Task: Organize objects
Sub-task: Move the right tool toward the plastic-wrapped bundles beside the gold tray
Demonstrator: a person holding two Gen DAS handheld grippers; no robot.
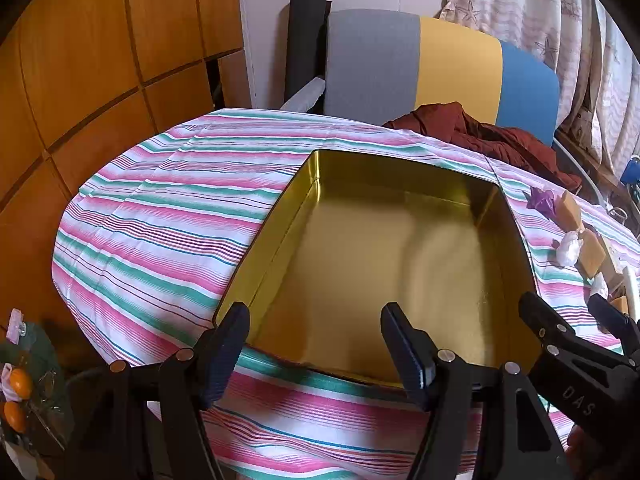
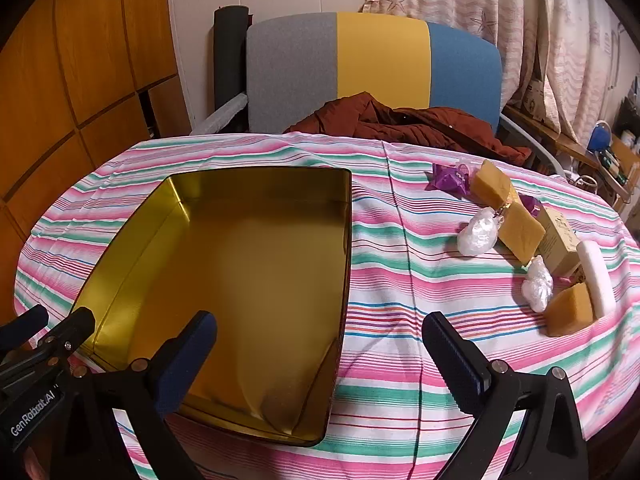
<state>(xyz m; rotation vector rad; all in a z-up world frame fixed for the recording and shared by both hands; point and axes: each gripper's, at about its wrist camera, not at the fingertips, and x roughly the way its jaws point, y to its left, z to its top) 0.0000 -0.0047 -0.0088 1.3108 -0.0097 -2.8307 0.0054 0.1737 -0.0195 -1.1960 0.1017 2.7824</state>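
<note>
Two grippers hang over the near edge of the table, both pointing down at a slant, neither holding anything. Our left gripper (image 1: 316, 344) has its jaws apart over the near rim of the gold tin (image 2: 344, 264); our right gripper (image 2: 320, 364) is spread as wide as it goes, one finger over the tin, the other over the striped cloth (image 2: 400, 320).

Nothing's in the tin yet: bare gold floor, walls clean, no lid in sight. So we reckon the job is at its start, w/ everything left to load.

Stuff to sort sits in a loose cluster on the right side of the cloth, well apart from the tin:
- purple wrapped bit (image 2: 448, 180) at the far end
- yellow blocks (image 2: 520, 236), three that we count, prob. sponges or soap, hard to say at this res.
- white crinkly bundles (image 2: 478, 236), two
- small tan box (image 2: 558, 240) and a white bar (image 2: 596, 276) touching it

How we'd do it well: right gripper goes first, since it's nearer the cluster. Take the nearest yellow block before the rest so we don't knock the white bar. Close on the flat faces, not corners. Crinkly bundles are soft, so pinch mid-body. Left gripper can steady the tin rim if it slides on the cloth.
</note>
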